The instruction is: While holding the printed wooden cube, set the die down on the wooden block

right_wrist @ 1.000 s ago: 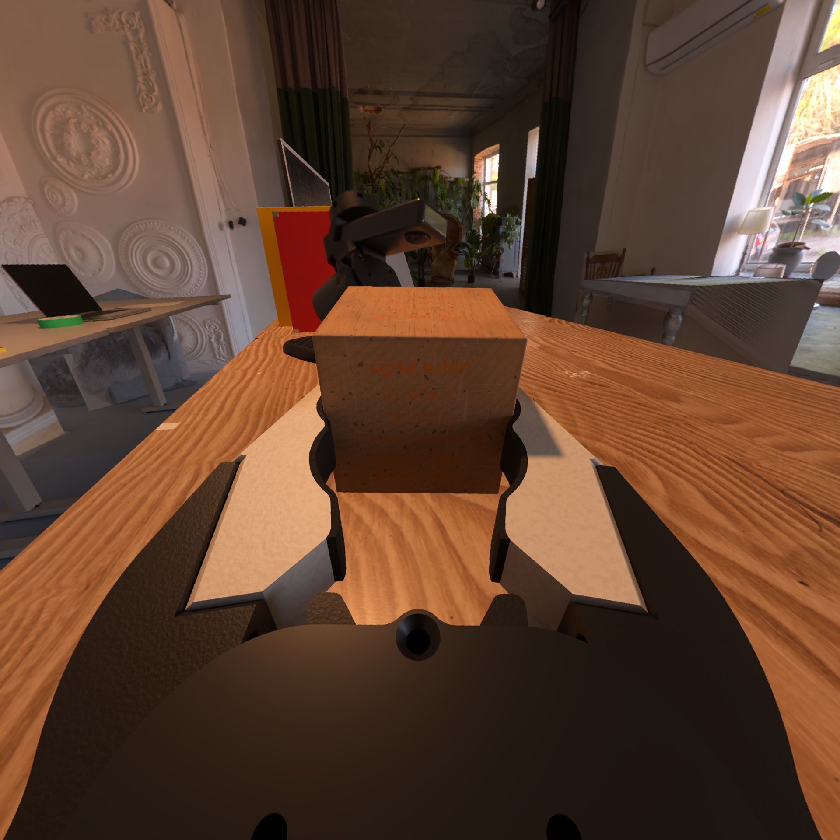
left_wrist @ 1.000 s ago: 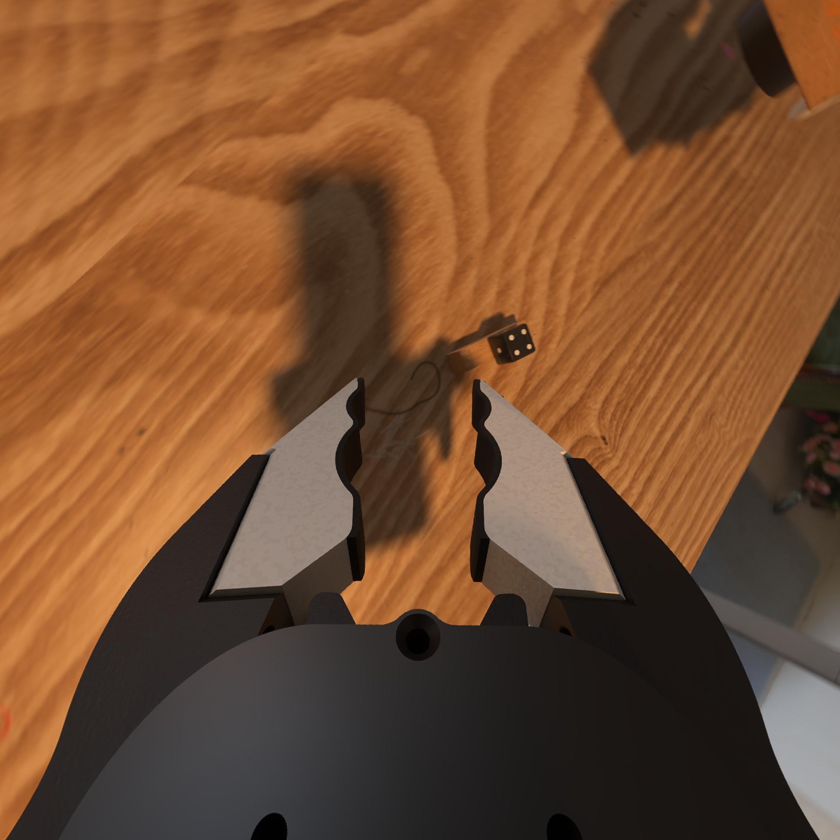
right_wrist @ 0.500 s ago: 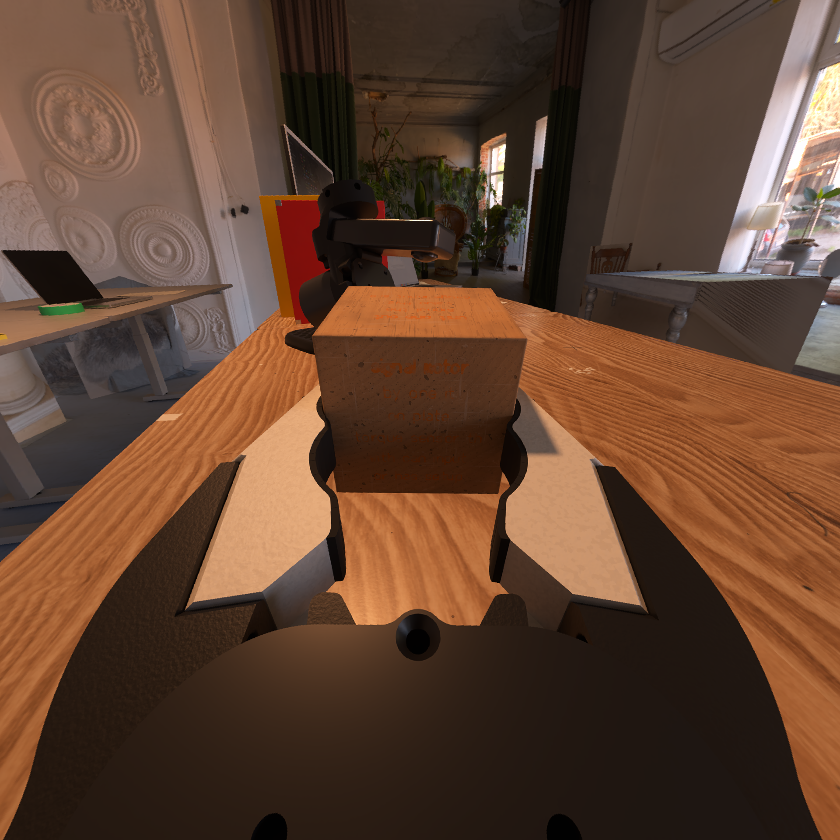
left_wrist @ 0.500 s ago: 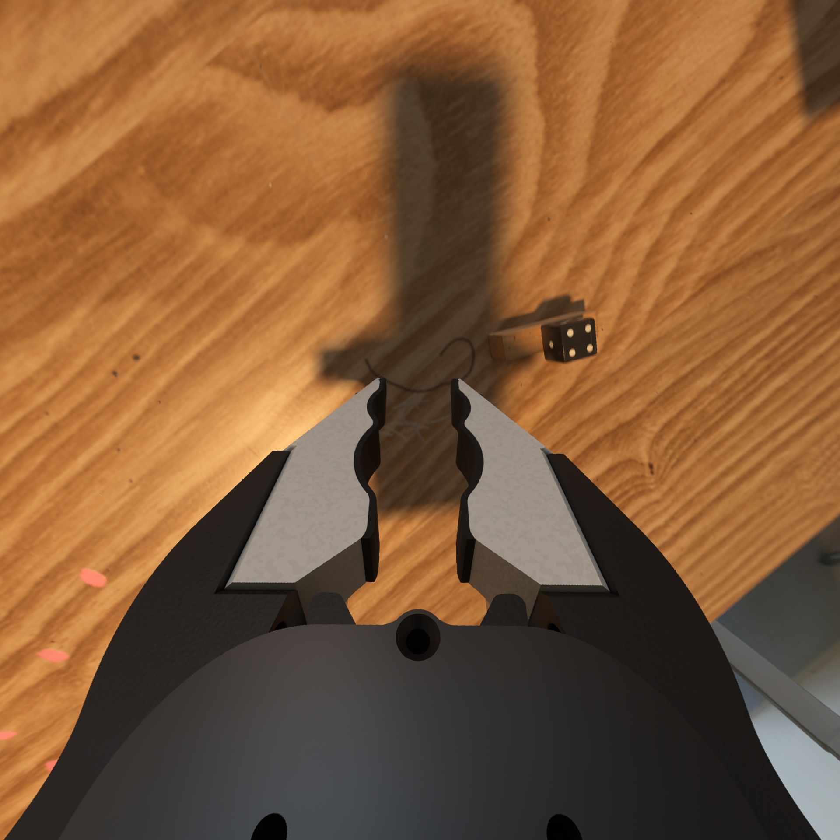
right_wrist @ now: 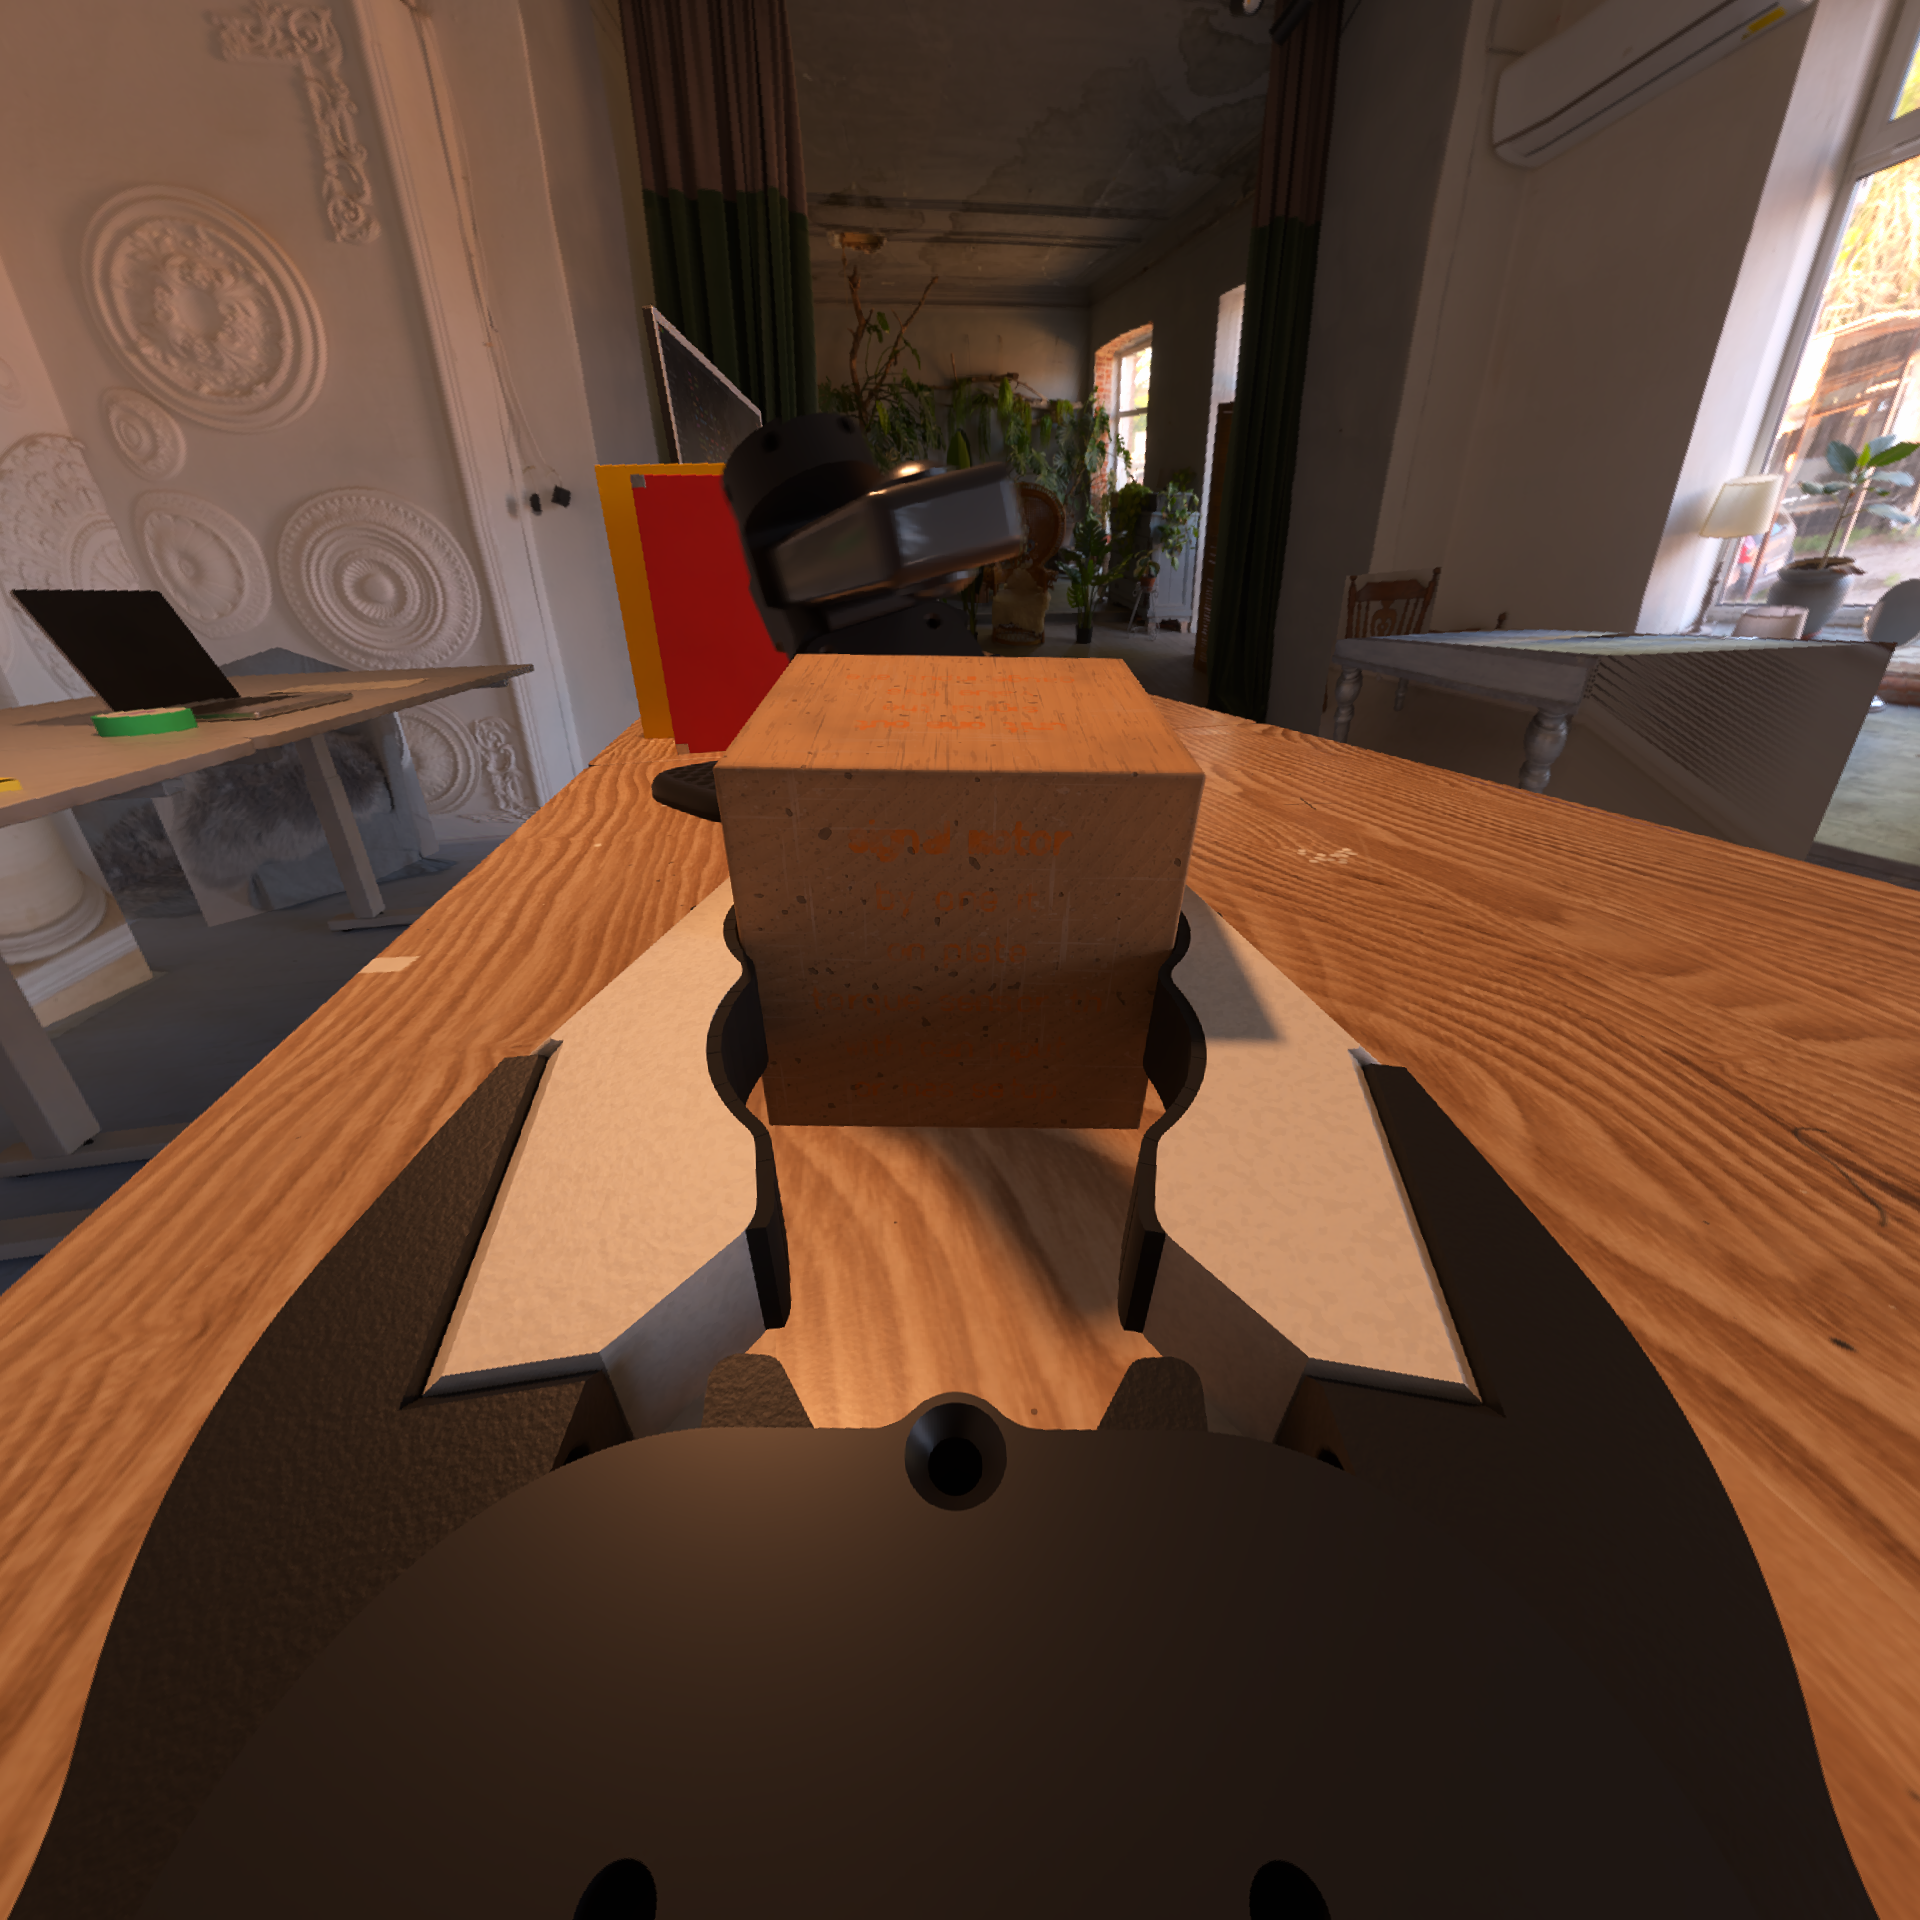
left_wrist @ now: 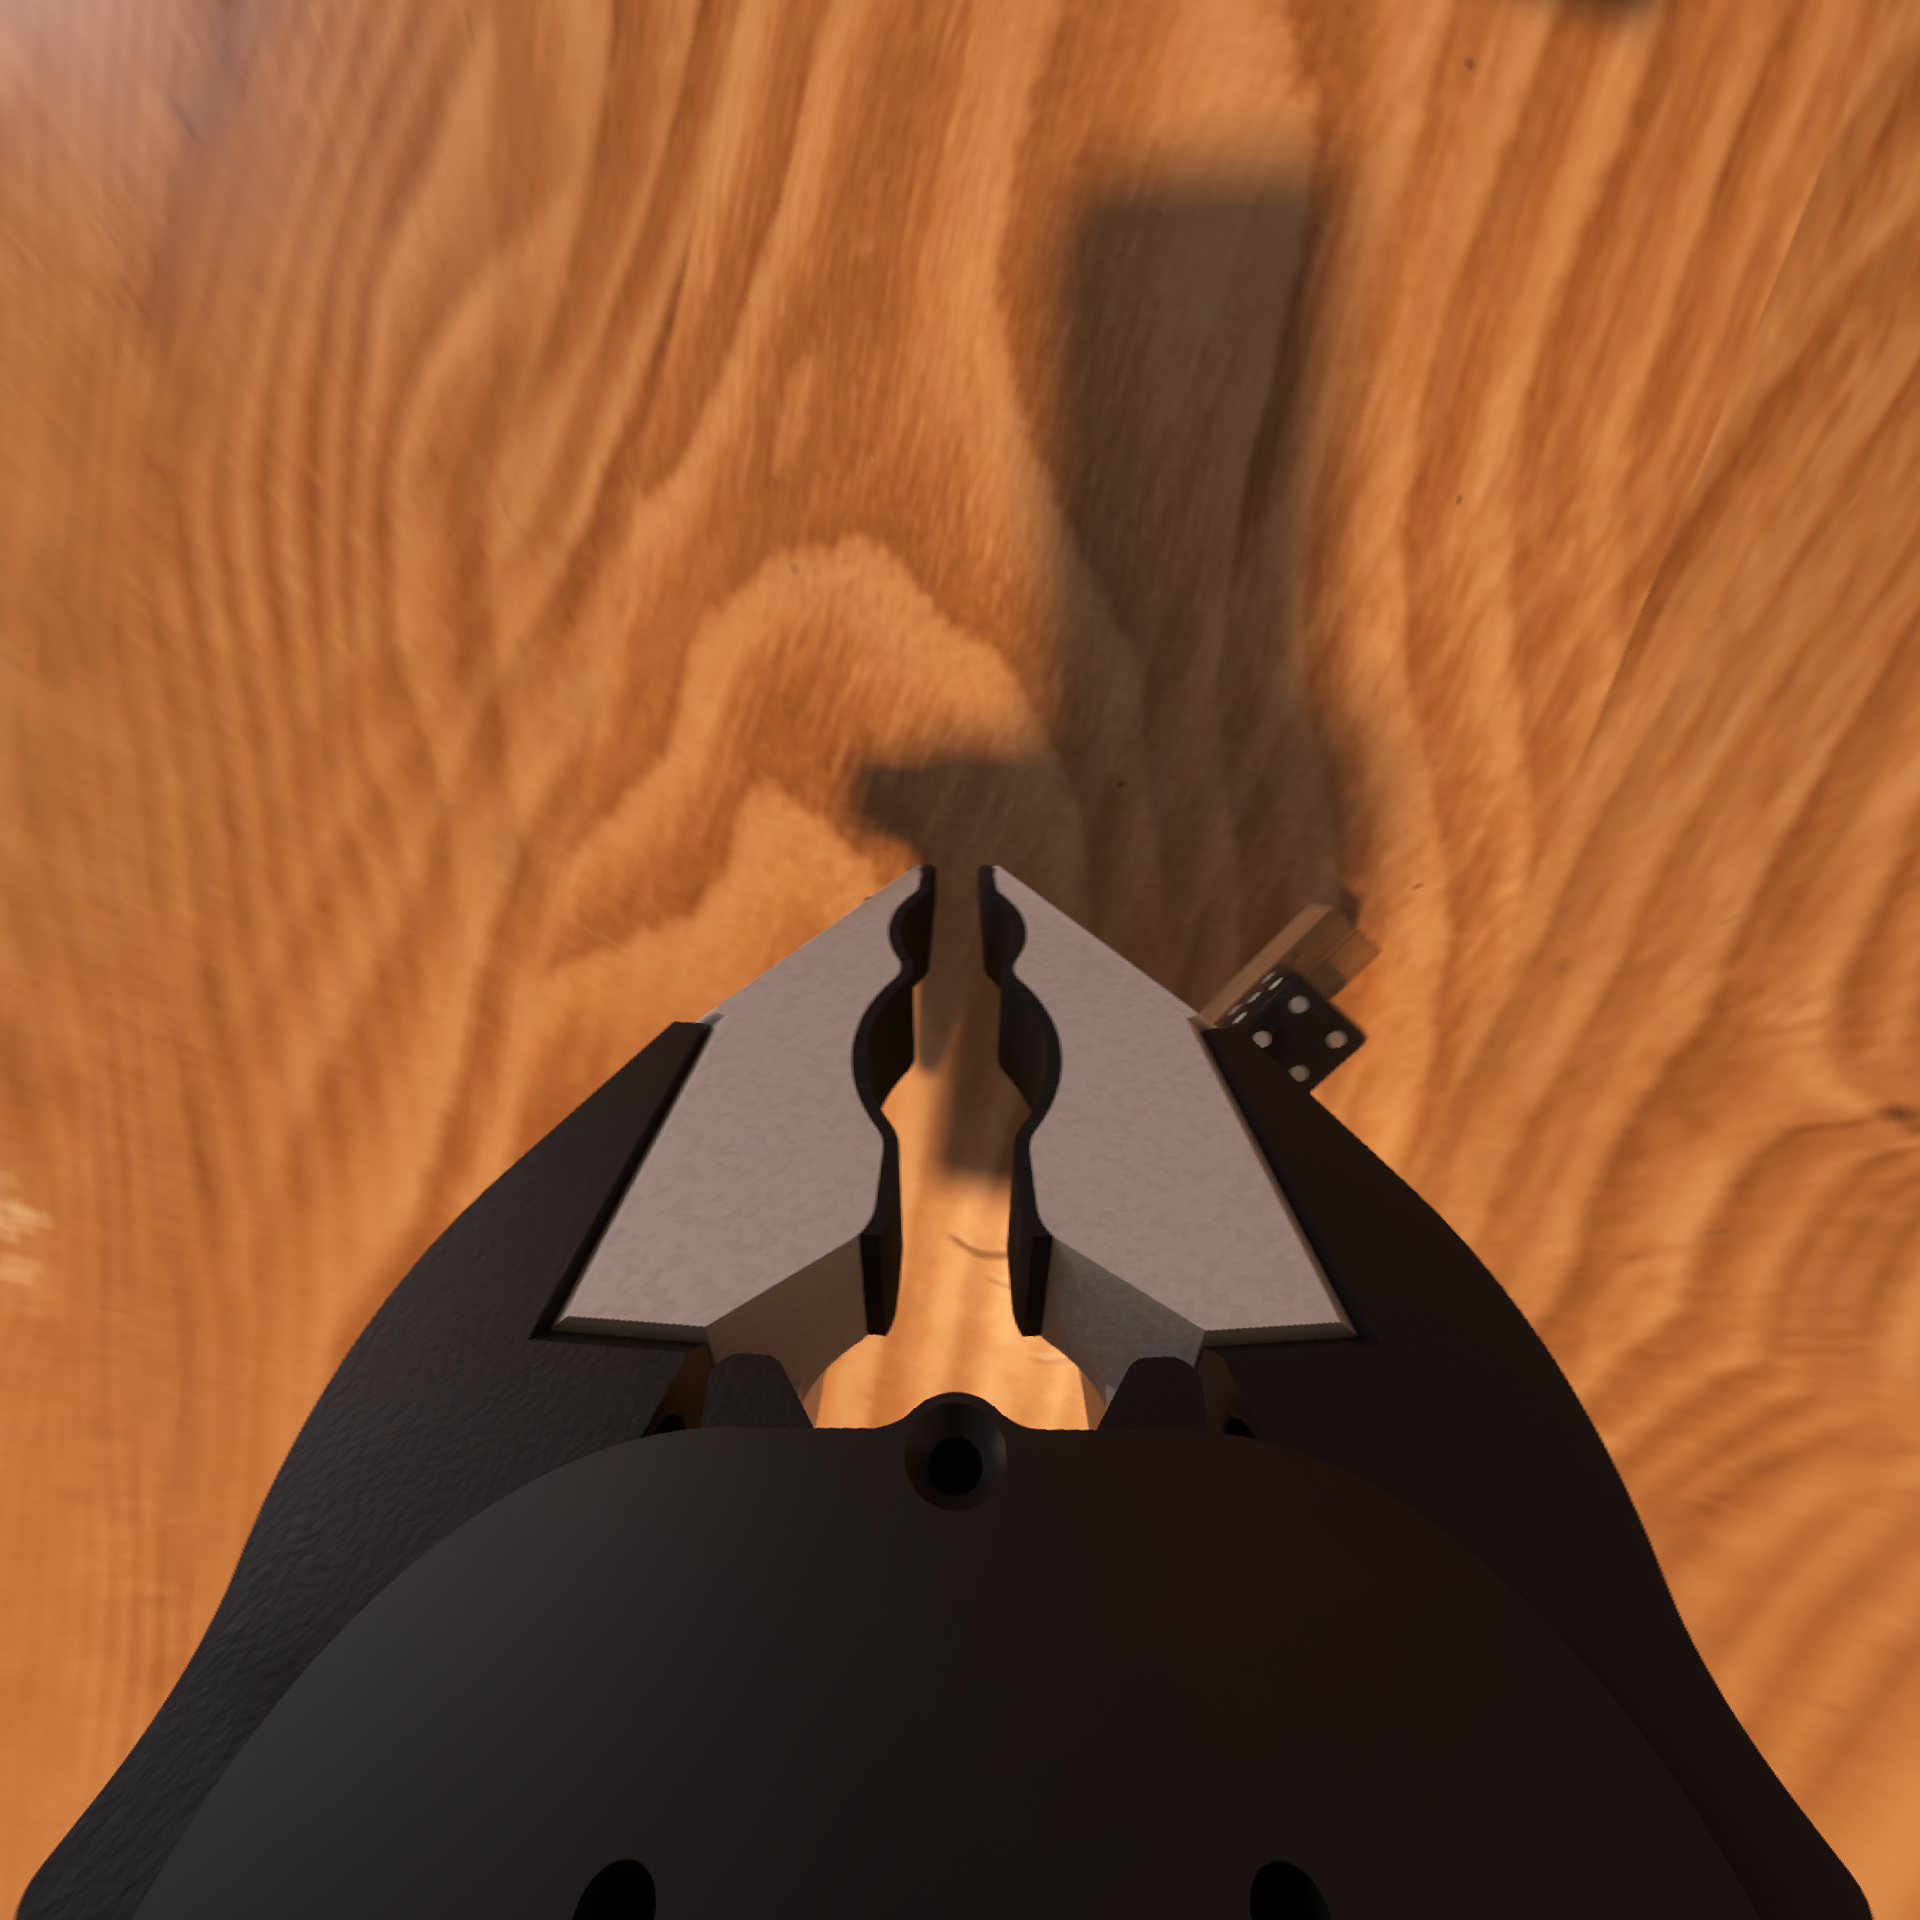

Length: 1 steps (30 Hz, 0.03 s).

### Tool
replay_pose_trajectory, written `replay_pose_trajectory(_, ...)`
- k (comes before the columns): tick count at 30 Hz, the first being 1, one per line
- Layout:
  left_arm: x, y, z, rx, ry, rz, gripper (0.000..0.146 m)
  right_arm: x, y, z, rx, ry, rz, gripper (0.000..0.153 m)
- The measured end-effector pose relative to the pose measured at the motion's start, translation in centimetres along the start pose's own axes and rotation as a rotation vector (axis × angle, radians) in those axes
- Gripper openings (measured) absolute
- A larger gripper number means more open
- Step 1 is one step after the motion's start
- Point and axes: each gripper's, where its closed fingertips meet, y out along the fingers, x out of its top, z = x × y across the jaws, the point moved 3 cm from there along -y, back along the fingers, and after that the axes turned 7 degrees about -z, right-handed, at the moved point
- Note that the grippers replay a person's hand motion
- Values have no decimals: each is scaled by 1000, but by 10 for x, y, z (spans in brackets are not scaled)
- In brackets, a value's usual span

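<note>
- Presently, the left gripper (left_wrist: 956, 883) is pointing down at the desk (left_wrist: 416, 520), its fingers (left_wrist: 790, 1101) nearly together with a thin gap between the tips and nothing between them.
- The die (left_wrist: 1304, 1029) is lying on the desk just beside the right finger's outer edge, touching a small wooden block (left_wrist: 1314, 940).
- The right gripper (right_wrist: 956, 935) is sitting low over the desk (right_wrist: 1507, 987), fingers (right_wrist: 623, 1143) clamped on both sides of the printed wooden cube (right_wrist: 956, 914).
- The cube is standing upright, with the left gripper (right_wrist: 883, 535) showing beyond it.
</note>
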Motion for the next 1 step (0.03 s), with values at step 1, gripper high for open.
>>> replay_pose_trajectory(1, -1, 0, -1, -40, -94, 32, 15, 0, 0, 0, -1, 0, 0, 74)
